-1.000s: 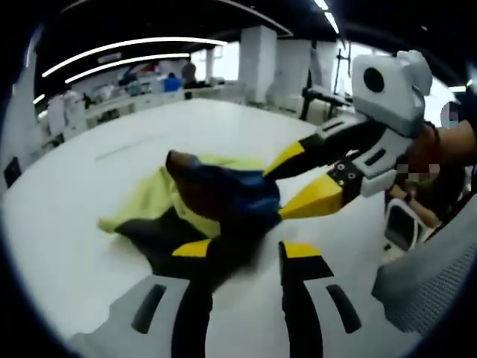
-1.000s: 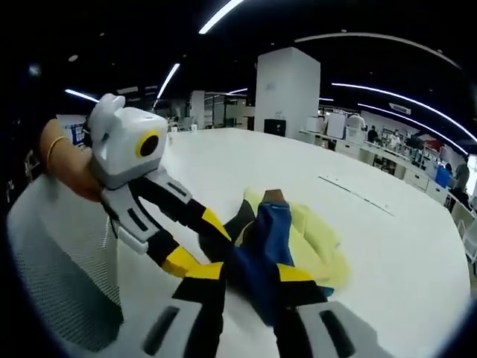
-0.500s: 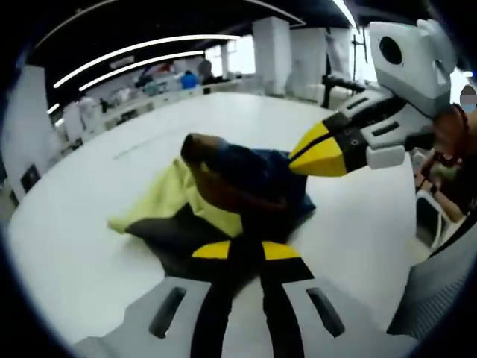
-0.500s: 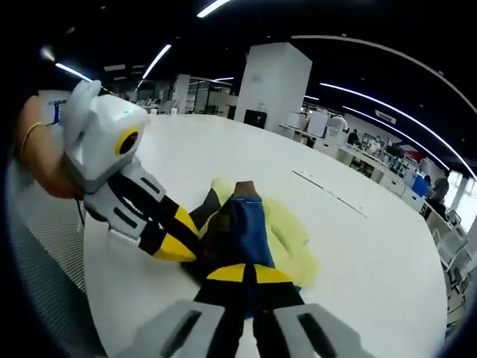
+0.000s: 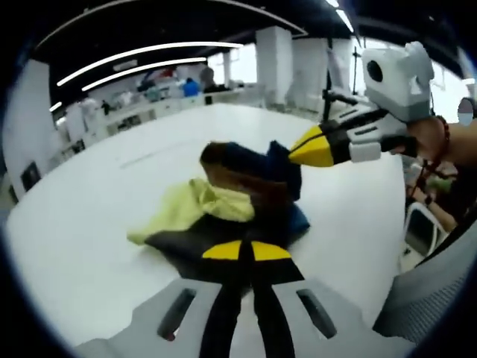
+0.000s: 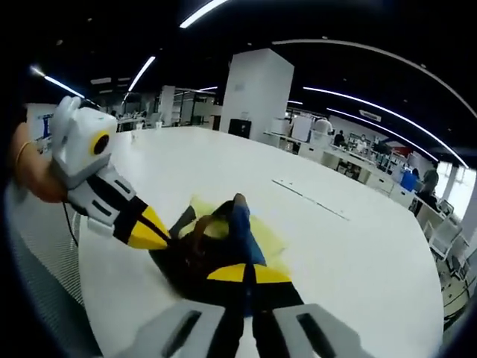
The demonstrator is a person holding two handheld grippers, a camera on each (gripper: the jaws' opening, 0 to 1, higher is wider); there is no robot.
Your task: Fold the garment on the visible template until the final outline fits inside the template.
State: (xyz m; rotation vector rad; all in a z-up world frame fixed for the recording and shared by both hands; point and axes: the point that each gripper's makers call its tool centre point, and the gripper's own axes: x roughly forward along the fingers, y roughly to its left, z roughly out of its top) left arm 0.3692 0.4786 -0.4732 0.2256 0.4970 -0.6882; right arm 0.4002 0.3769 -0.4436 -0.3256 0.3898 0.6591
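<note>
The garment (image 5: 238,201), soft crumpled yellow, blue and black cloth, lies bunched on the smooth white table (image 5: 89,224); the left gripper (image 5: 246,250) and right gripper (image 6: 246,274) each clench its edge.

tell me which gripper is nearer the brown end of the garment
Right. The right gripper is clamped beside the brown end; the left gripper pinches the garment's dark near edge, farther away.

A large open-plan office or lab hall, most likely: a dark ceiling crossed by long curved light strips (image 6: 380,60), thick white square pillars (image 6: 257,93), rows of desks with monitors (image 6: 350,153) and seated people at the far side, and a broad white bench (image 5: 89,224) in front.
</note>
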